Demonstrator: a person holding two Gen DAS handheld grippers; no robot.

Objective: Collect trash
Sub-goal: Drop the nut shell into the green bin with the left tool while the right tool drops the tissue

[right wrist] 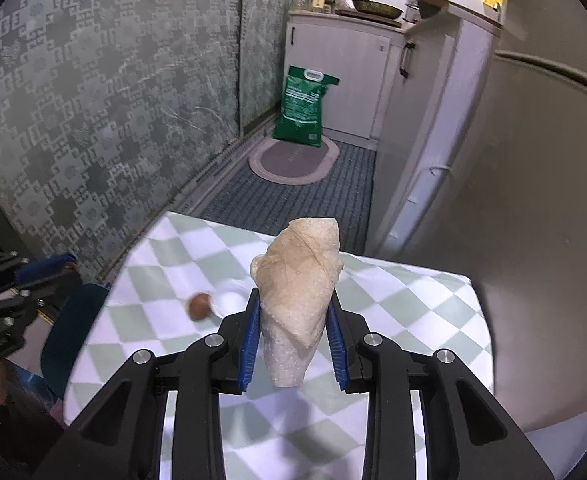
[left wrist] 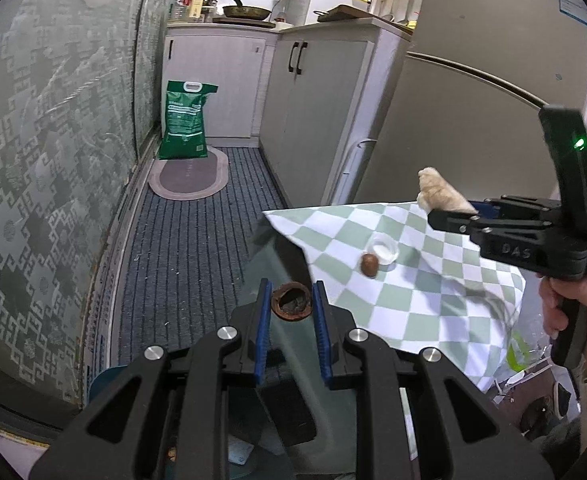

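Observation:
My left gripper (left wrist: 292,291) is shut on a brown walnut shell half (left wrist: 292,303), held off the left edge of the table above a dark teal object. The right gripper (right wrist: 294,301) is shut on a crumpled, off-white paper wad (right wrist: 299,280) and lifted above the green-and-white checked tablecloth (right wrist: 393,304). From the left wrist view, the same right gripper (left wrist: 451,213) shows with the paper wad (left wrist: 437,190) sticking out of its tips. A brown nut (left wrist: 369,265) and a small clear cup (left wrist: 384,249) lie on the cloth. The left gripper (right wrist: 39,270) appears at the left edge.
A grey fridge (left wrist: 473,92) stands right behind the table, with white cabinets (left wrist: 309,92) beside it. On the striped floor mat (left wrist: 197,248) sit a green bag (left wrist: 184,120) and an oval rug (left wrist: 189,176). A patterned wall runs along the left. A dark teal object (right wrist: 73,320) sits by the table.

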